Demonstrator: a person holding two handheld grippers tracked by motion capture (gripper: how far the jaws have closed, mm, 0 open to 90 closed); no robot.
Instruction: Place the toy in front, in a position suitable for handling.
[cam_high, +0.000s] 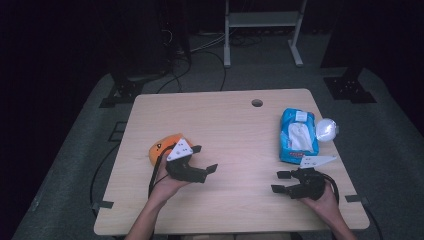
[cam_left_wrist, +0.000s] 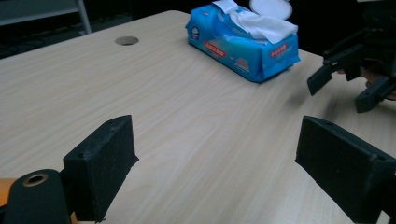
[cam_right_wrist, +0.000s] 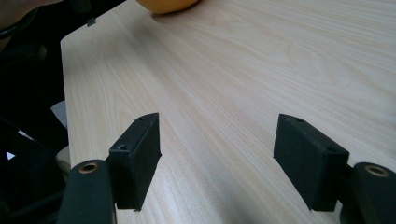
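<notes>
On the left part of the wooden table (cam_high: 240, 125) lies an orange rounded object (cam_high: 161, 145), right behind my left gripper (cam_high: 206, 158). That gripper is open over bare wood, with nothing between its jaws (cam_left_wrist: 222, 163). At the right stands a blue pack of wet wipes (cam_high: 298, 136) with its white lid (cam_high: 327, 129) flipped up and a wipe sticking out (cam_left_wrist: 261, 23). My right gripper (cam_high: 277, 182) sits in front of the pack near the table's front right, pointing left. It is open and empty (cam_right_wrist: 217, 158). The orange object (cam_right_wrist: 168, 4) shows far ahead of it.
A round cable hole (cam_high: 257, 103) is in the table near its far edge. Behind the table stand a white frame (cam_high: 262, 20) and black stand bases (cam_high: 122, 90), with cables on the grey floor. The table's left edge (cam_right_wrist: 65, 93) drops to a dark floor.
</notes>
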